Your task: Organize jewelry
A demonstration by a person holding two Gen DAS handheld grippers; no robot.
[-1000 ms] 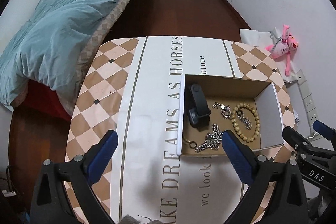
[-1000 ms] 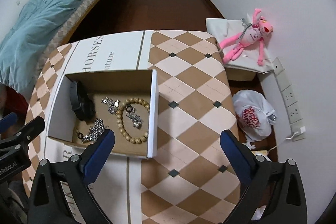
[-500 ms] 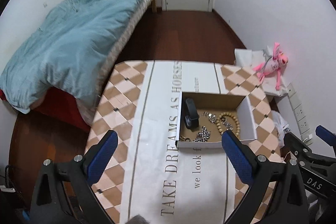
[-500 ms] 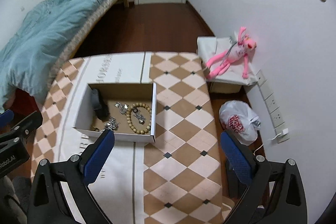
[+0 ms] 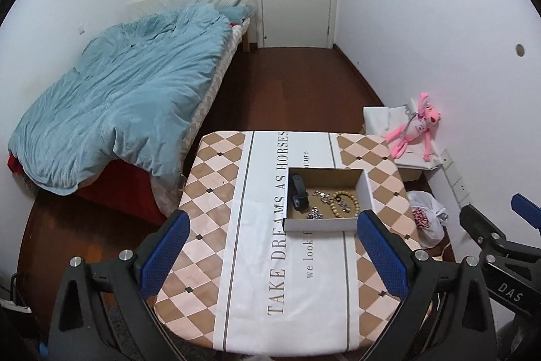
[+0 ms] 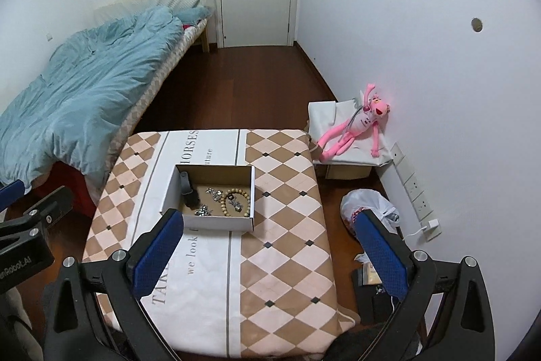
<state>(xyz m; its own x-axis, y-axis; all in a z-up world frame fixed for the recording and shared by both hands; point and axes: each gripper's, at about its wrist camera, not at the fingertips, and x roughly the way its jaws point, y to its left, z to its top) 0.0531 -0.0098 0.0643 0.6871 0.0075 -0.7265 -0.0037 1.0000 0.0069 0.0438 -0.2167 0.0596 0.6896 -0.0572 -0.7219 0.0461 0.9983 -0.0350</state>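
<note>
The left gripper [image 5: 270,249] and right gripper [image 6: 267,246] both hang spread wide and empty above the table [image 6: 287,225]. The cardboard box [image 5: 319,224] sits ahead, at 12 o'clock of the left claw and 11 o'clock of the right, touching neither. Inside lie a black band [image 5: 299,197], silver chains [image 5: 316,212] and a beaded bracelet [image 5: 345,203].
</note>
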